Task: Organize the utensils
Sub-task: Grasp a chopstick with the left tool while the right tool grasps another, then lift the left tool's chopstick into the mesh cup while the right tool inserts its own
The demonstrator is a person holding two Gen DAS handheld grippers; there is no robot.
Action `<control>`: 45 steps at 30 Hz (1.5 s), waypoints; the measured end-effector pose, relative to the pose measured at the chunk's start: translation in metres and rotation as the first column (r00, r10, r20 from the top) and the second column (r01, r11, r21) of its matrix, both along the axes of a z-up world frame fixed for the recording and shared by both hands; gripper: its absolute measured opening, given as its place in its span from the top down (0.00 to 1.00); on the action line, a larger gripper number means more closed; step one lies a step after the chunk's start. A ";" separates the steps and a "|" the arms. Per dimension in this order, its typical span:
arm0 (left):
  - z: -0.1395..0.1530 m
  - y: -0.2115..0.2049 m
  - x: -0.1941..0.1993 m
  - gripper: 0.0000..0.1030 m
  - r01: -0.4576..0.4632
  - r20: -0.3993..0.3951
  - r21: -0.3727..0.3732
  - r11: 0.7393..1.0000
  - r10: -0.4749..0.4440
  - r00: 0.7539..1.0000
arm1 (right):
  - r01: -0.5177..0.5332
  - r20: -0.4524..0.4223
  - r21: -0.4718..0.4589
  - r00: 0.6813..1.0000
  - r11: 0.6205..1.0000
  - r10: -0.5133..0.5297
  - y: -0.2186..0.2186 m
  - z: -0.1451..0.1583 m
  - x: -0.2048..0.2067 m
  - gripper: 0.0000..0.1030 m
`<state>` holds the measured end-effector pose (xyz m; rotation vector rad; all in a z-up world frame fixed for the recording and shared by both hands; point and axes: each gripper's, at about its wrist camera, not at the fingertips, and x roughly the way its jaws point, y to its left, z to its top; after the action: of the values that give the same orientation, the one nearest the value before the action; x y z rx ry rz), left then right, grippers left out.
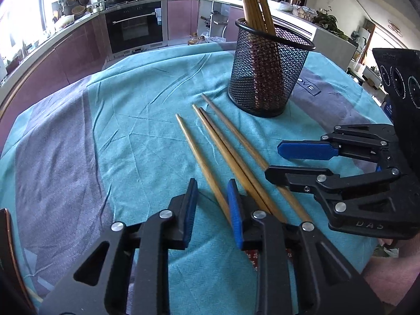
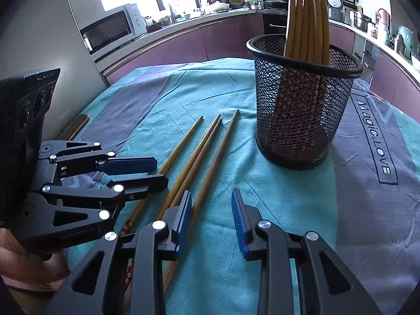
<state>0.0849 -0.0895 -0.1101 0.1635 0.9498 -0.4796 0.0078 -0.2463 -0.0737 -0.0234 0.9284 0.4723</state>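
Several loose wooden chopsticks [image 1: 223, 147] lie side by side on the cloth, tips pointing toward a black mesh holder [image 1: 262, 78] that stands upright with more chopsticks [image 1: 252, 5] in it. My left gripper [image 1: 212, 210] is open low over the handle ends. The leftmost chopstick [image 1: 202, 168] runs between its fingers, close to the right pad [image 1: 235, 210], with a clear gap on the other side. My right gripper [image 2: 211, 204] is open too. The rightmost chopstick [image 2: 218, 152] passes just inside its left pad [image 2: 183, 215]. The mesh holder [image 2: 299, 120] stands ahead and to the right of it.
A teal and grey cloth [image 1: 118, 131] covers the round table. The two grippers sit side by side, the right gripper [image 1: 273, 161] just right of the left one. Kitchen counters, an oven [image 1: 136, 26] and a microwave [image 2: 110, 31] stand beyond the table's edge.
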 end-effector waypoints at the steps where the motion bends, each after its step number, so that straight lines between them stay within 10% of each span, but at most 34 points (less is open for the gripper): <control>1: 0.000 0.000 0.001 0.77 0.000 -0.003 -0.003 1.000 0.000 1.000 | 0.000 0.002 -0.006 1.000 1.000 0.000 0.001 0.000 0.002 0.72; 22: 0.002 0.011 0.008 0.92 -0.078 -0.042 -0.085 0.993 0.075 0.996 | 0.088 -0.014 0.113 0.996 0.990 -0.087 -0.011 0.001 0.017 0.94; 45: 0.000 0.003 0.004 0.91 -0.014 -0.045 -0.062 0.998 0.011 0.999 | 0.042 0.022 -0.009 0.999 0.999 -0.042 -0.001 -0.001 0.012 0.84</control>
<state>0.0885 -0.0863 -0.1102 0.0907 0.9777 -0.5025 0.0194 -0.2471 -0.0748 -0.0169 0.9082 0.4279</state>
